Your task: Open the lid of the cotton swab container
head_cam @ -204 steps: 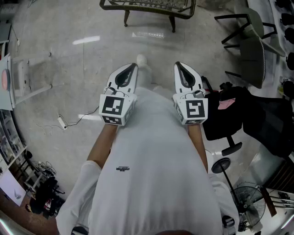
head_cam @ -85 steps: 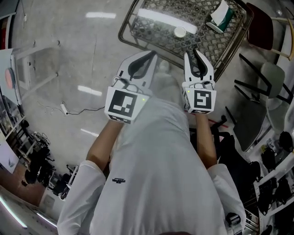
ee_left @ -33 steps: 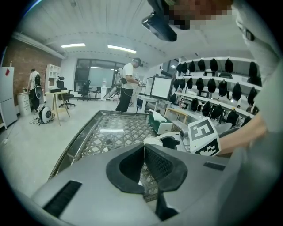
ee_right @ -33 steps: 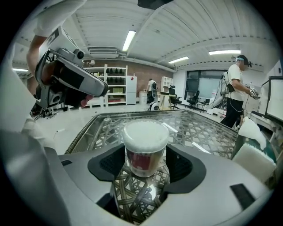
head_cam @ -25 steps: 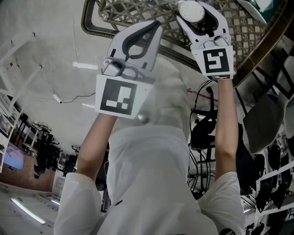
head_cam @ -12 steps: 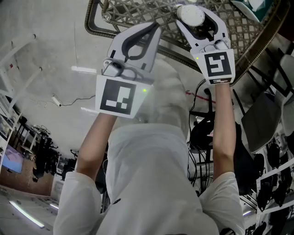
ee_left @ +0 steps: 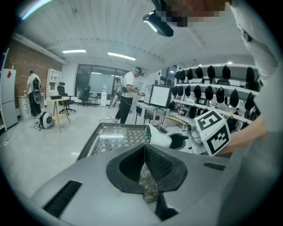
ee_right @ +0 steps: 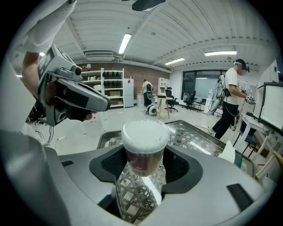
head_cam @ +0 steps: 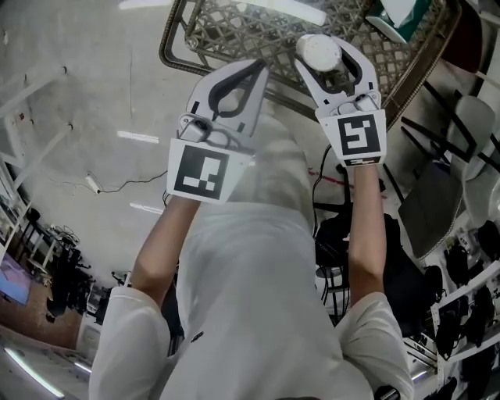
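The cotton swab container (ee_right: 144, 150) is a small clear round tub with a white lid (ee_right: 145, 132) that sits closed on top. My right gripper (ee_right: 143, 164) is shut on the tub's sides and holds it upright above the lattice-top table (ee_right: 199, 132). In the head view the container (head_cam: 319, 55) shows between the right gripper's (head_cam: 323, 47) jaws at the top. My left gripper (head_cam: 256, 69) hangs a hand's width to its left, shut, with nothing in it. In its own view the left gripper's (ee_left: 144, 149) pads meet over the table (ee_left: 110, 137).
A white-and-green pack (head_cam: 400, 11) lies on the table's far corner. Chairs (head_cam: 437, 199) and racks stand to the right. People (ee_right: 232, 95) stand in the room behind. A cable (head_cam: 117, 183) lies on the floor at the left.
Seconds ago the container stood on the table with both grippers empty; now the right gripper holds it. Over the last second both grippers have dropped slightly in the head view.
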Motion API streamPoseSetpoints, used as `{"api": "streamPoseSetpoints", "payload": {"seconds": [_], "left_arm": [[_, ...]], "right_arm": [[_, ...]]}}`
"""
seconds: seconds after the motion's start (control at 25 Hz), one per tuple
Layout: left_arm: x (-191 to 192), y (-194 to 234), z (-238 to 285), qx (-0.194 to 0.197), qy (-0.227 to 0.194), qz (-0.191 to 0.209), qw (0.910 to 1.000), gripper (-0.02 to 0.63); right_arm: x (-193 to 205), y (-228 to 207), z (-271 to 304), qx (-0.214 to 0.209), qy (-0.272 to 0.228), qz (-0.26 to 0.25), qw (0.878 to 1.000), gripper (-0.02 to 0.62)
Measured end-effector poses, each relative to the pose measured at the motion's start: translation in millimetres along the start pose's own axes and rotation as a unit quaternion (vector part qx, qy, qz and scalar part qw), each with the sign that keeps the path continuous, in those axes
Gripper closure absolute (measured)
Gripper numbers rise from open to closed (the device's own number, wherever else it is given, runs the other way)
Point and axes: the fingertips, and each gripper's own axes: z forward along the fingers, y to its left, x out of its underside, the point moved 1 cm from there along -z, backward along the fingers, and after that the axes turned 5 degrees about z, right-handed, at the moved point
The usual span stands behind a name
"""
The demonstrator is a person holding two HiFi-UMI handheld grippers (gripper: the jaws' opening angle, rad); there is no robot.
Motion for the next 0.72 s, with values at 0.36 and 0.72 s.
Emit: {"api": "streamPoseSetpoints", "payload": {"seconds": [0.36,0.72], "left_arm": [[-50,-18,-31,0.001,-0.025,0.010,0.9996,0.602],[-91,-30,-69,0.004,-0.043,0.003,0.9991,0.601]], "right_arm": [[-48,7,-42,0.015,0.004,0.000,1.000,0.350],[-99,28,-91,0.022,-0.012,0.006,1.000,0.350]]}}
